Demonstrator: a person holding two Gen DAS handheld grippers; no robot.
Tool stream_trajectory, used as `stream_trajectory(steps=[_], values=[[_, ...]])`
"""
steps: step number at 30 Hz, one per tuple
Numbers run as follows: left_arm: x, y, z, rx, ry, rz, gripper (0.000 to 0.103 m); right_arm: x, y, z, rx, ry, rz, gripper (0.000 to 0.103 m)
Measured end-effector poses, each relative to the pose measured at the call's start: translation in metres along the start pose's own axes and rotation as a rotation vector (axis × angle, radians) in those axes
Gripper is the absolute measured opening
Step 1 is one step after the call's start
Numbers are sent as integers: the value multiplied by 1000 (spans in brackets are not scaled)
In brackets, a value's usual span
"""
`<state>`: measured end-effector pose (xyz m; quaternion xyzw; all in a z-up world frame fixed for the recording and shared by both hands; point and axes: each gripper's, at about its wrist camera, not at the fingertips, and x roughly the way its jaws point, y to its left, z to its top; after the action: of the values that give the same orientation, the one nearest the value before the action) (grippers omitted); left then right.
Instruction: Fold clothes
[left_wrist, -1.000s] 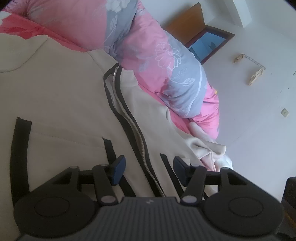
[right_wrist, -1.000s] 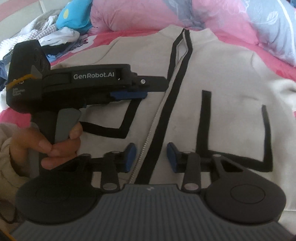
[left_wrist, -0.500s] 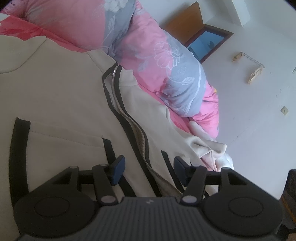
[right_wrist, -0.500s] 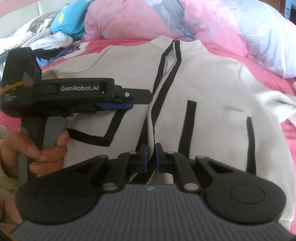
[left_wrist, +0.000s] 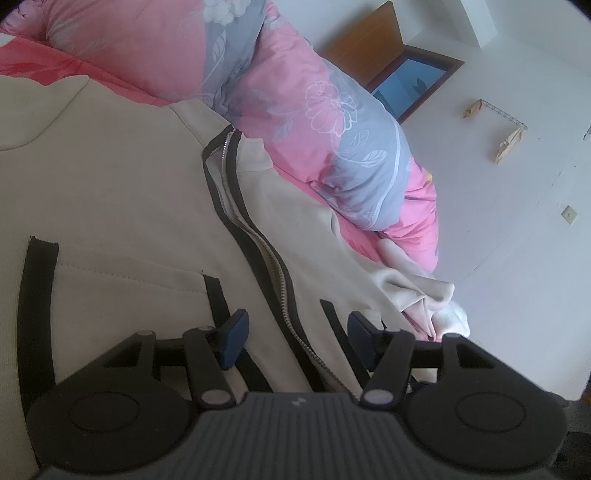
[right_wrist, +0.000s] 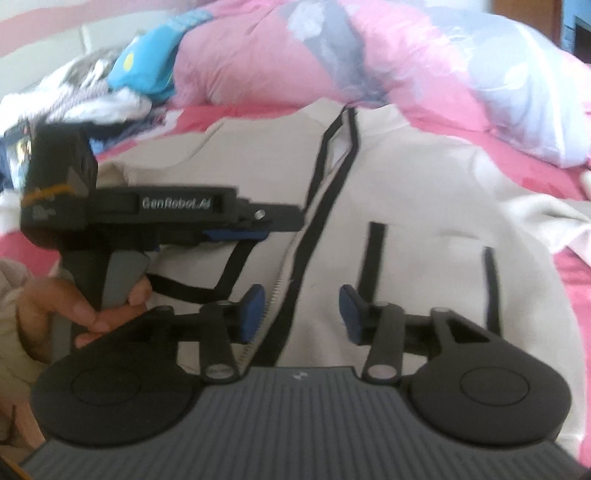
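Half a second ago my right gripper (right_wrist: 302, 314) was pinched on the zip line of the cream zip-front jacket with black trim (right_wrist: 424, 206); now its jaws are opening, the blue pads stand clear of the cloth, and the jacket's collar has parted wider at the top. My left gripper has not shifted between frames.

I place everything against the jacket's silver zipper (left_wrist: 258, 243). In the left wrist view, a black L-shaped trim strip (left_wrist: 35, 295) lies far left of the zipper on the flat front panel. My left gripper (left_wrist: 294, 330) hovers straddling the zipper's lower run, jaws released and nothing pressed between them. Right of the zipper, a crumpled cream sleeve (left_wrist: 417, 291) bunches at the jacket's edge, and beyond it the pink-and-grey floral quilt (left_wrist: 332, 122) is heaped against the white wall.

In the right wrist view, which is blurred, a hand (right_wrist: 74, 306) grips the black left gripper well left of the zipper, its fingers reaching level toward the zipper's black border. A pile of mixed clothes (right_wrist: 110, 92) sits far left behind it. The zipper runs just inside my right gripper's left pad; two black trim strips lie to the zipper's right. The jacket lies spread front-up on the pink bedsheet (right_wrist: 554, 155).
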<state>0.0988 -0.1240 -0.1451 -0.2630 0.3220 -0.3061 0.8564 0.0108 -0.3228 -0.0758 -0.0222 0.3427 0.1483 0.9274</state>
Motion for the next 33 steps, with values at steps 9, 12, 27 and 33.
stream_trajectory(steps=[9, 12, 27, 33], values=[[1, -3, -1, 12, 1, 11, 60, -20, -14, -27, 141, 31, 59, 26], [1, -7, 0, 32, 5, 32, 60, -2, -10, -40, 165, 53, 49, 24], [23, -58, -17, 369, 104, 214, 61, -22, -42, -15, 252, -68, -53, 24], [21, -56, -19, 365, 100, 208, 61, 23, -78, 3, 210, 93, -230, 24]])
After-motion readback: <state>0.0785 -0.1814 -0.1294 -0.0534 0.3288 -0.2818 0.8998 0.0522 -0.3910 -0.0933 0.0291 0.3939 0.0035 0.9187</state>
